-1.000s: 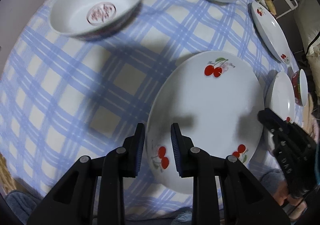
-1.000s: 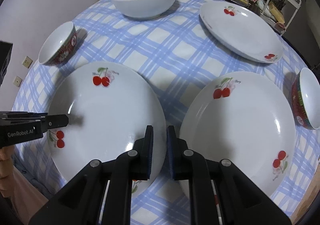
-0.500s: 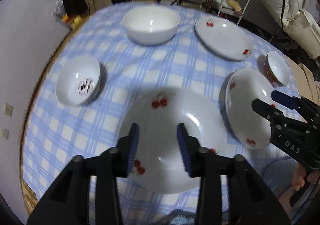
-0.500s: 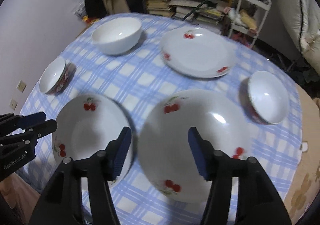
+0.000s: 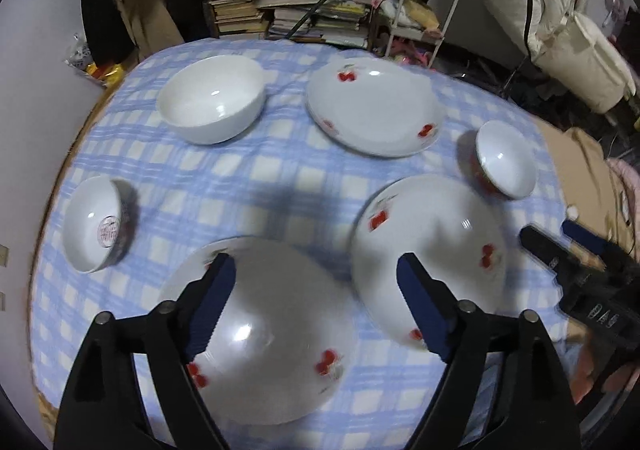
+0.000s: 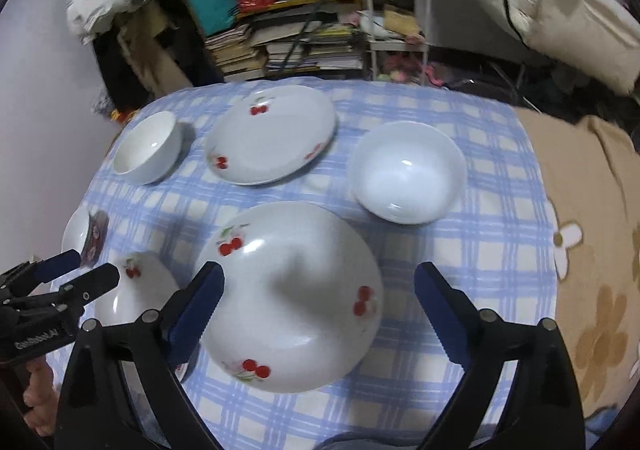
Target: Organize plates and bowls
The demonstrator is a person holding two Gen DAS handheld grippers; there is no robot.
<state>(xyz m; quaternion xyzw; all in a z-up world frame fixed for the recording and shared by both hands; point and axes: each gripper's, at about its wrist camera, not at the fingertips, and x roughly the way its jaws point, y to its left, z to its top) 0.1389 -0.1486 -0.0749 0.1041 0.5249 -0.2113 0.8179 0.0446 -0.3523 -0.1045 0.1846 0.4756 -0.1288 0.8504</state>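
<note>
Cluttered shelves of books and a white metal rack stand behind a round table under a blue-and-white checked cloth. Six dishes sit on it, none stacked. From the left wrist view, the left gripper hangs above the near cherry plate, its blue-padded jaws spread wide and holding nothing. Just right of that plate lies a second cherry plate, and the right gripper hovers over it, jaws equally wide apart and empty. A third cherry plate rests at the far side, beside a large plain white bowl. One small bowl with a red outside sits at the right edge near the second plate; another small bowl, a red mark in its bottom, sits at the left edge, well apart from the rest.
</note>
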